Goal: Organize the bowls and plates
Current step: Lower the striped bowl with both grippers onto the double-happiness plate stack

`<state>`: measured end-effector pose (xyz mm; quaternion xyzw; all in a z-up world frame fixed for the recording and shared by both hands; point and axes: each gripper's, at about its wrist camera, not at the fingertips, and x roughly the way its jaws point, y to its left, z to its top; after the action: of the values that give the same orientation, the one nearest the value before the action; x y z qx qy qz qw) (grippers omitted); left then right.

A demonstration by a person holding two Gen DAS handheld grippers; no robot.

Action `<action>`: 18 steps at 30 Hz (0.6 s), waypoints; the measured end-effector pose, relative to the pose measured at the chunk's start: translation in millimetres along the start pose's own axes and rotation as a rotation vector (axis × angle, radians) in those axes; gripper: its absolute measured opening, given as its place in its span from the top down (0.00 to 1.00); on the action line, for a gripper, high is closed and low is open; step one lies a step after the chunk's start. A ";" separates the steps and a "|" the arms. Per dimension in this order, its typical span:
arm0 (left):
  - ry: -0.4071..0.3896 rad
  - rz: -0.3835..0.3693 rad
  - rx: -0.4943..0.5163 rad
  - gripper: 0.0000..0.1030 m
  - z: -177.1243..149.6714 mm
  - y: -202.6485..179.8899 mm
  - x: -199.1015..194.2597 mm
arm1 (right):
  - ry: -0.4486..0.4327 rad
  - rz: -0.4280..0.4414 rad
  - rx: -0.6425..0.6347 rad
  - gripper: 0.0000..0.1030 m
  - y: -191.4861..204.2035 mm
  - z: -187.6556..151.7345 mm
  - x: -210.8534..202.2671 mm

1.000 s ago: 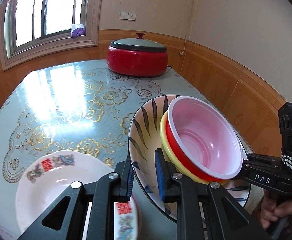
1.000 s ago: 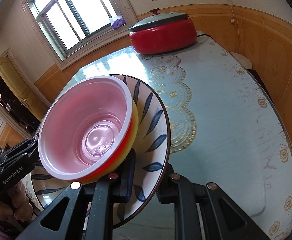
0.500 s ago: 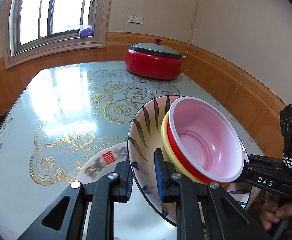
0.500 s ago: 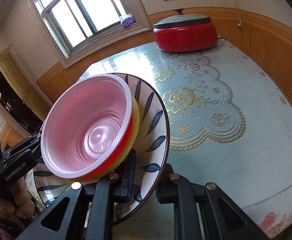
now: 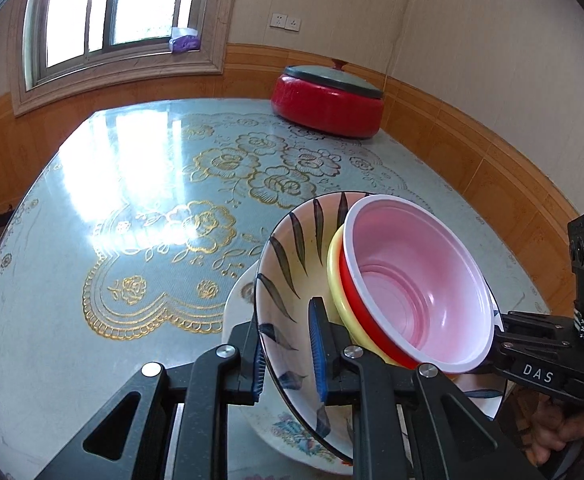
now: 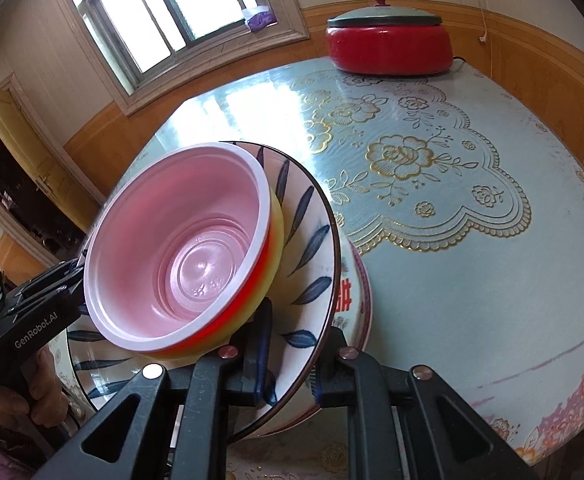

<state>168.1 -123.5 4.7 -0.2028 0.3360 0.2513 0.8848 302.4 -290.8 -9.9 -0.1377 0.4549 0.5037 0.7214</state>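
Left gripper is clamping the near rim of the leaf-patterned bowl, right gripper is pinching the opposite rim, so they're both holding it up just over a white plate on the table. The pink bowl is sitting inside, tilted.

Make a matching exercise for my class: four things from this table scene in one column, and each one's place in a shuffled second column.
1. pink bowl
2. leaf-patterned bowl
3. red pot
4. white plate

a. far side of table
b. gripped at rim by both grippers
c. beneath the lifted stack
d. nested innermost

Pairs: 1-d, 2-b, 3-a, 4-c
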 end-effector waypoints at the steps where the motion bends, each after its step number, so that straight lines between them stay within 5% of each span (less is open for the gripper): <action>1: 0.001 0.006 -0.009 0.83 -2.6 1.4 0.6 | 0.005 0.002 -0.003 0.85 0.0 0.0 2.1; 18: 0.040 0.110 -0.057 0.83 -20.6 7.0 10.0 | 0.044 -0.007 -0.084 0.85 3.9 -2.5 18.2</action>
<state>160.3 -125.8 -17.9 -0.2143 0.3567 0.3048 0.8567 299.3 -279.7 -24.7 -0.1807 0.4487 0.5168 0.7064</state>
